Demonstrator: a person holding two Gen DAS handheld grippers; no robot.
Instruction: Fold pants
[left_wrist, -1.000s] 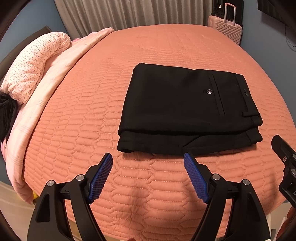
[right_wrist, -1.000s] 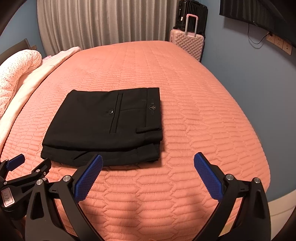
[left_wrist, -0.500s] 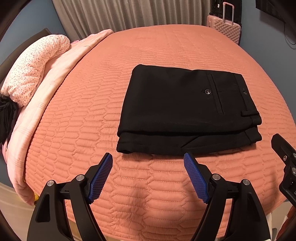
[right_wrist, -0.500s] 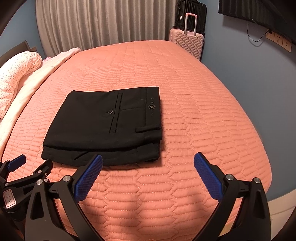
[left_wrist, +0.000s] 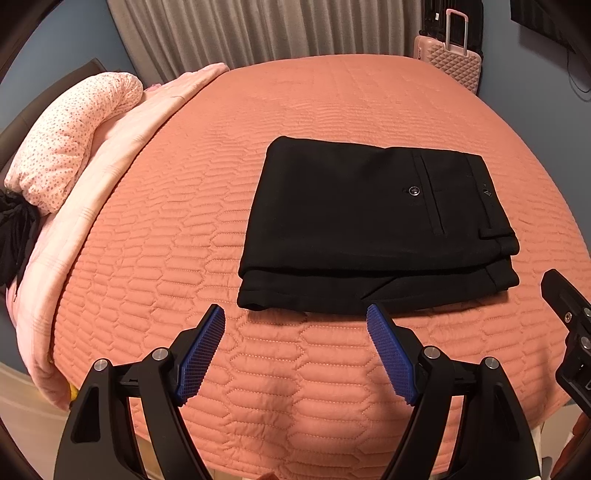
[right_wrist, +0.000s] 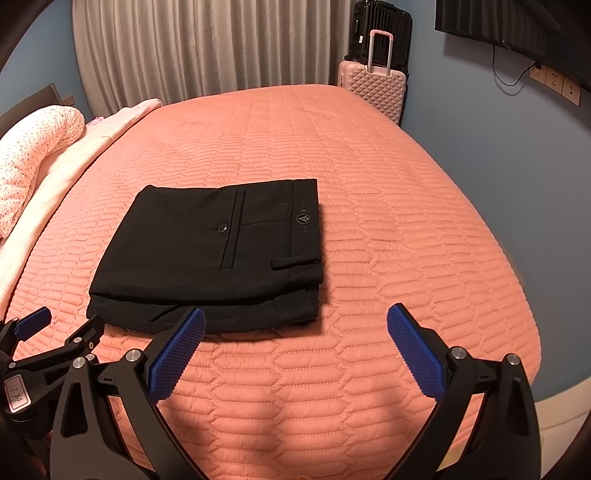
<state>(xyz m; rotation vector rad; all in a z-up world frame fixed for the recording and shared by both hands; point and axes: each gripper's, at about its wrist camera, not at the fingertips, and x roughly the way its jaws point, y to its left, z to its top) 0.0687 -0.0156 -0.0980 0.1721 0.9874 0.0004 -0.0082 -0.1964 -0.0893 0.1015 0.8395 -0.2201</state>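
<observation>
Black pants (left_wrist: 373, 221) lie folded into a flat rectangular stack on the salmon quilted bed (left_wrist: 207, 206), back pocket and button facing up. The same pants (right_wrist: 214, 251) sit left of centre in the right wrist view, waistband on the right. My left gripper (left_wrist: 295, 317) hovers open just in front of the stack's near edge, nothing between its blue pads. My right gripper (right_wrist: 293, 319) is open too, near the stack's front right corner and over bare quilt. The left gripper's side also shows in the right wrist view's bottom left corner.
A dotted pink pillow (left_wrist: 70, 136) and a pale pink blanket (left_wrist: 110, 173) lie along the bed's left side. A pink suitcase (right_wrist: 373, 85) stands past the far right corner, a black one behind it. Curtains (right_wrist: 207, 48) hang behind; the right wall has outlets (right_wrist: 554, 81).
</observation>
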